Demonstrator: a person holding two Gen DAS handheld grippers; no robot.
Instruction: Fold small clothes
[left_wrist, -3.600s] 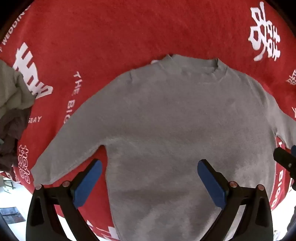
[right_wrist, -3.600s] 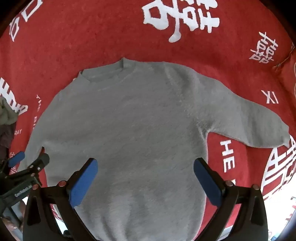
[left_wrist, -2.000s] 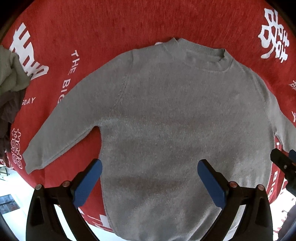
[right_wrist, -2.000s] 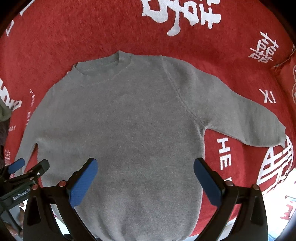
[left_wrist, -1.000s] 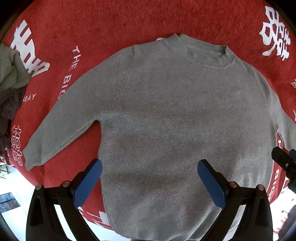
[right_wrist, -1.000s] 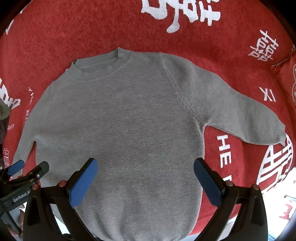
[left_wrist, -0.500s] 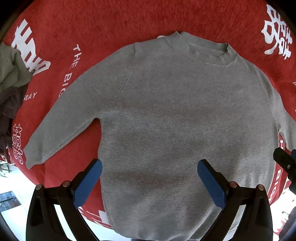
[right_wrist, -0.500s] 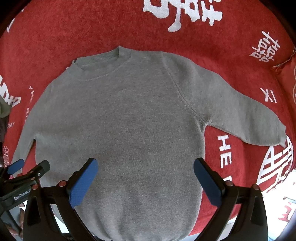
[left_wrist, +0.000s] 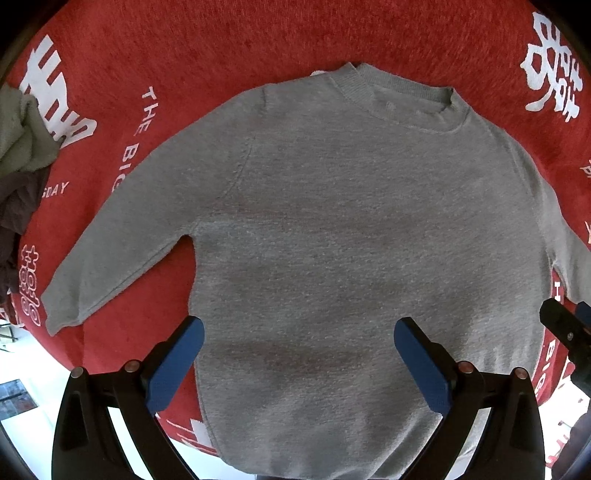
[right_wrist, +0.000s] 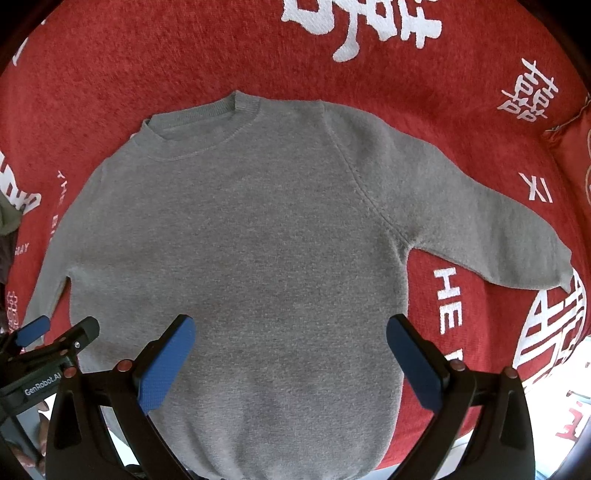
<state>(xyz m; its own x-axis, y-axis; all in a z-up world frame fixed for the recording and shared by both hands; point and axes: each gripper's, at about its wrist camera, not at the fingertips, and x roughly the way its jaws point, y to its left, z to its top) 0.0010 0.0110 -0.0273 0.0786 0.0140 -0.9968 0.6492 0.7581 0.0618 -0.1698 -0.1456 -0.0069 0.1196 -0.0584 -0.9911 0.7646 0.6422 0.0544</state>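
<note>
Here both sets of jaws stand wide apart and grip nothing: the left gripper (left_wrist: 295, 354) hangs above the lower body of the grey sweater (left_wrist: 362, 229), and the right gripper (right_wrist: 290, 350) hangs above that same lower body, a little toward its other side. Each gripper's tip shows at the edge of the other's view, so the two are close together over the hem end. The sweater lies flat and face up on a red cloth with white lettering (right_wrist: 147, 55), collar away from the grippers, both sleeves spread outward and down from the shoulders, hem hanging near the cloth's near edge. Beyond the sweater's left sleeve (left_wrist: 122, 251), at the cloth's border, sits a heap of other clothes (left_wrist: 18, 155), olive and dark. Judging by this, the garment is only laid out and smoothed; no fold has been made yet. Sleeves, sides and the final halving all remain, and the heap looks untouched too
</note>
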